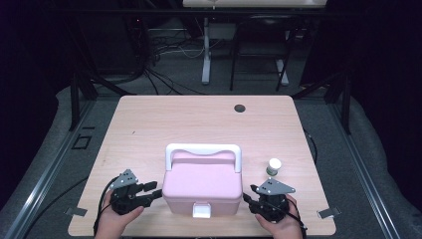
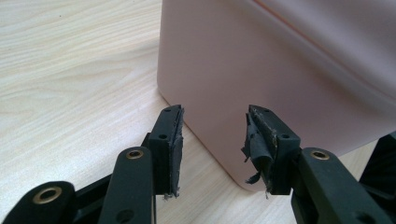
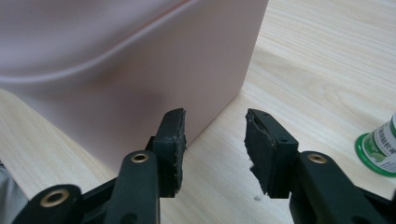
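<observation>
Two grippers flank one pink box on a pale wooden table (image 1: 149,119), which is the largest thing in the scene and runs from the person's near edge to a small dark round hole (image 1: 240,108) close to its far edge.

Next in size, the pink box (image 1: 201,181) sits at the near middle of the table, closed, with a white handle (image 1: 203,149) arching over its far side and a white latch (image 1: 201,210) on its near face. In the left gripper view its rounded pink corner (image 2: 261,70) stands just beyond the jaws; in the right gripper view its pink wall (image 3: 121,70) rises to the left of the jaws.

The left gripper (image 1: 153,191), held in the person's left hand (image 1: 112,221), lies at the near left of the box and points right toward its side wall. Its jaws stand apart with nothing between them, and the worn pads (image 2: 175,140) press on nothing; the box corner is just ahead.

The right gripper (image 1: 247,200), held in the right hand (image 1: 281,224), lies at the near right of the box and points left toward it. Its jaws are likewise parted around bare tabletop, with one pad (image 3: 173,135) close to the box's corner, though whether it touches cannot be told.

Smallest, a little bottle (image 1: 273,166) with a white cap stands upright on the table to the right of the box, a bit farther off than the right gripper. Its green-and-white label (image 3: 383,149) shows at the right edge of the right gripper view.
</observation>
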The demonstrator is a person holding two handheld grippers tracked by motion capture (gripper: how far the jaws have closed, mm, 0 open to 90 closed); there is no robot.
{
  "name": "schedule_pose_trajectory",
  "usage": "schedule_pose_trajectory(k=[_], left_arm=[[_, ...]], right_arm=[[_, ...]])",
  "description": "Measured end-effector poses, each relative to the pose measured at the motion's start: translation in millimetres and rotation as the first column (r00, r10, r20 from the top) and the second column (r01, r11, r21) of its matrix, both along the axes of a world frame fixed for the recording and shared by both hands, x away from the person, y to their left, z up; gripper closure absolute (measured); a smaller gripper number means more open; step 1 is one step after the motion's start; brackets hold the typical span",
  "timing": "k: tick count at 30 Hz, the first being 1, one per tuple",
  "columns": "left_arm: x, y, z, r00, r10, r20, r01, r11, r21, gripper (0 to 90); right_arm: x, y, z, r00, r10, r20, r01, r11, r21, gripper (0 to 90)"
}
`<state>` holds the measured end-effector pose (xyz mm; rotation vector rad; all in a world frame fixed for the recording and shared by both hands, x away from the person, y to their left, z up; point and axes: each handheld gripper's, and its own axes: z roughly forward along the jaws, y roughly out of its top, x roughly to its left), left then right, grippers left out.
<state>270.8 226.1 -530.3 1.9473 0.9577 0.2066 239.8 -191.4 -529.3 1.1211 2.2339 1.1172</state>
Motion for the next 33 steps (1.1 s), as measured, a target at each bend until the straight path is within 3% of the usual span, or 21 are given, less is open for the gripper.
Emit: schedule_pose_trajectory(k=[6,11,25,30,33], left_arm=[[5.6,2.3,10.8,0.9999,0.001,-0.012,-0.001,0.9999,-0.013,58.0],[10.2,3.6,25.2,0.9999,-0.001,0.017,0.001,0.9999,-0.014,58.0],[19.9,5.1,56.1,0.9994,0.024,0.023,-0.023,0.9989,-0.040,57.1],[25.2,2.0,65.8,0.9994,0.028,0.018,-0.027,0.9978,-0.061,57.1],[26.2,-0.8,70.6,0.9994,0.024,0.023,-0.023,0.9978,-0.063,56.7]], right_arm=[[3.7,-3.0,11.7,0.9997,0.004,-0.023,-0.003,0.999,0.045,57.7],[8.4,-6.8,25.8,0.9996,-0.002,-0.029,0.005,0.997,0.080,55.9],[19.0,-6.5,60.0,1.0000,0.008,0.002,-0.008,0.996,0.089,57.5],[22.8,-3.4,69.9,0.9998,0.012,0.016,-0.013,0.995,0.100,48.3],[23.8,-0.9,71.3,0.9997,0.013,0.020,-0.015,0.995,0.099,47.1]])
